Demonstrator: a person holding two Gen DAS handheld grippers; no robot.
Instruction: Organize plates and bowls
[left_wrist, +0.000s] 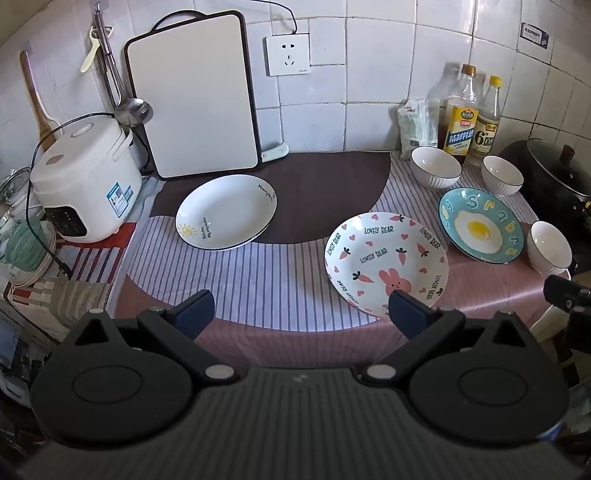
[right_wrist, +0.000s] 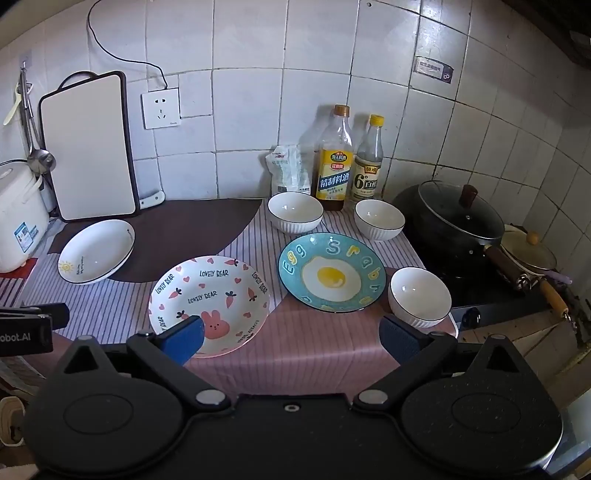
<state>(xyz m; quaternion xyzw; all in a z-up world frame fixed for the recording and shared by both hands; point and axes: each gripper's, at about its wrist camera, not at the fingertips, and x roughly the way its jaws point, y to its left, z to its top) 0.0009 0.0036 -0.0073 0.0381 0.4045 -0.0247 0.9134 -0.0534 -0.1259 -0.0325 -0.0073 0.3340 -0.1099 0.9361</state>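
Observation:
Three plates lie on the striped cloth: a white sun plate (left_wrist: 226, 212) (right_wrist: 96, 251) at the left, a pink rabbit plate (left_wrist: 386, 258) (right_wrist: 210, 295) in the middle, and a blue egg plate (left_wrist: 480, 225) (right_wrist: 330, 273) to the right. Three white bowls stand near the egg plate: one behind it (left_wrist: 436, 166) (right_wrist: 295, 212), one at the back right (left_wrist: 502, 179) (right_wrist: 378, 219), one at the front right (left_wrist: 550, 247) (right_wrist: 419, 295). My left gripper (left_wrist: 301, 314) hovers open over the front edge, left of the rabbit plate. My right gripper (right_wrist: 293, 338) hovers open and empty in front of the rabbit and egg plates.
A white rice cooker (left_wrist: 81, 184) stands at the left, and a cutting board (left_wrist: 195, 96) leans on the tiled wall. Two bottles (right_wrist: 334, 158) and a bag (right_wrist: 290, 171) stand behind the bowls. A lidded black wok (right_wrist: 458, 218) sits on the stove at the right.

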